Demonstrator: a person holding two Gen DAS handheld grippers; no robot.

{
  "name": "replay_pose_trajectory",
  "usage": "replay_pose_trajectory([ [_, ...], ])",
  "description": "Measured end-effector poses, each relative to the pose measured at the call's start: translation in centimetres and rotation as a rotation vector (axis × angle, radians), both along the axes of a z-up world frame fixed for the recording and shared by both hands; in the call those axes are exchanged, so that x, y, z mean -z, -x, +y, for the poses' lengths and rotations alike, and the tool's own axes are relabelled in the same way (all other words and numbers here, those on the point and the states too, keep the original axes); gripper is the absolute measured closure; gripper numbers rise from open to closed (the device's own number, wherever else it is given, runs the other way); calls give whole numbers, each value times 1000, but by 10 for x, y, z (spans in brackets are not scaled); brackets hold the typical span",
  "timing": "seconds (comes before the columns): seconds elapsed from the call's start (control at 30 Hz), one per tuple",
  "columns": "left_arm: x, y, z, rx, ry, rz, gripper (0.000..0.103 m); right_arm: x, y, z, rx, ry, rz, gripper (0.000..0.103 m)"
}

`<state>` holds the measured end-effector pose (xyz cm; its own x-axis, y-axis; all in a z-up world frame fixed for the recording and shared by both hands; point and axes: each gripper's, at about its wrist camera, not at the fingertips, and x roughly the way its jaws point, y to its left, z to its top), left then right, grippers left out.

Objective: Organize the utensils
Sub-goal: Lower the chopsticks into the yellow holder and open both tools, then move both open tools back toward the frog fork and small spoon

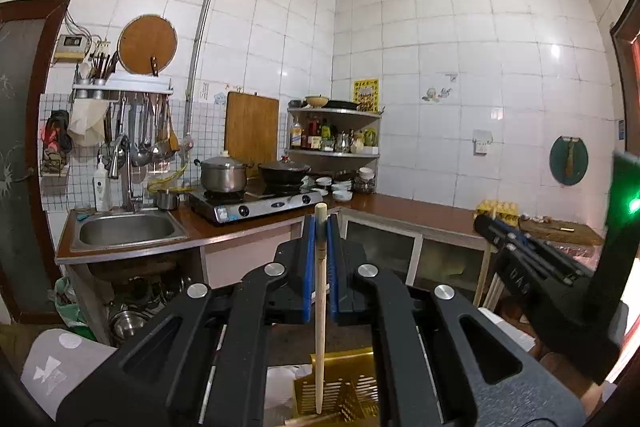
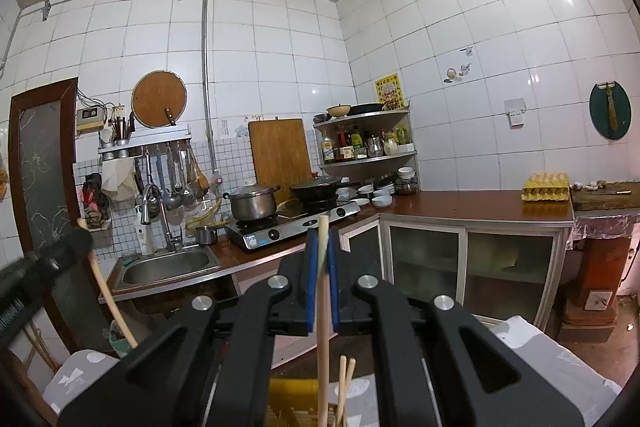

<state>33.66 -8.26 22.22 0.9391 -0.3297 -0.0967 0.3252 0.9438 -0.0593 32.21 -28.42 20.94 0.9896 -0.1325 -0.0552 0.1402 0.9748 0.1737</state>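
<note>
My left gripper (image 1: 321,227) is shut on a pale wooden chopstick (image 1: 320,307) that hangs upright between its blue pads. The chopstick's lower end reaches a yellow perforated utensil holder (image 1: 352,391) below. My right gripper (image 2: 322,239) is shut on a second pale chopstick (image 2: 323,327), also upright. Beneath it are the yellow holder (image 2: 290,397) and two more chopsticks (image 2: 346,379). In the left wrist view the right gripper (image 1: 486,223) shows at the right with its stick (image 1: 484,279) hanging down. In the right wrist view the left gripper (image 2: 78,237) shows at the left with its stick (image 2: 108,291).
Ahead runs an L-shaped brown counter (image 2: 460,205) with a steel sink (image 1: 126,229), a gas stove (image 1: 256,205) bearing a pot (image 1: 223,177) and a wok, and small bowls. A wall rack (image 1: 122,91) holds hanging ladles and chopsticks. An egg tray (image 2: 546,187) sits at the right.
</note>
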Motion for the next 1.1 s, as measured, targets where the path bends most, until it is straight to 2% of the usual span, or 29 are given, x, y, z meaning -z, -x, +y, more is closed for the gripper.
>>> replay_pose_trajectory([
  [0.13,29,-35,-3,-6,-2,63,98,21,-25,-4,2,-8,15,98],
  [0.3,72,-61,-6,-19,-25,141,98,59,-44,-12,-33,-18,49,97],
  [0.47,116,-76,-3,-29,-76,241,98,92,-55,-15,-60,7,139,97],
  [0.6,125,-72,3,-24,-72,290,94,110,-62,-15,-82,14,242,96],
  [0.63,123,-69,5,-15,-69,303,84,113,-61,-15,-75,23,268,95],
  [0.67,119,-64,7,-12,-68,307,63,114,-59,-16,-70,29,289,94],
  [0.7,113,-55,9,-9,-70,296,51,115,-56,-18,-66,31,306,91],
  [0.73,107,-48,11,-12,-70,276,33,113,-49,-20,-60,31,320,76],
  [0.77,100,-37,14,-20,-72,252,21,113,-42,-22,-52,33,320,55],
  [0.8,95,-30,15,-24,-74,239,19,111,-33,-24,-44,38,316,50],
  [0.9,79,-5,22,-22,-78,224,17,106,-12,-30,-37,36,348,50],
  [0.97,71,12,30,-29,-71,220,5,104,2,-33,-39,28,362,43],
  [1.1,69,41,46,-35,-52,232,5,110,38,-35,-22,34,388,35],
])
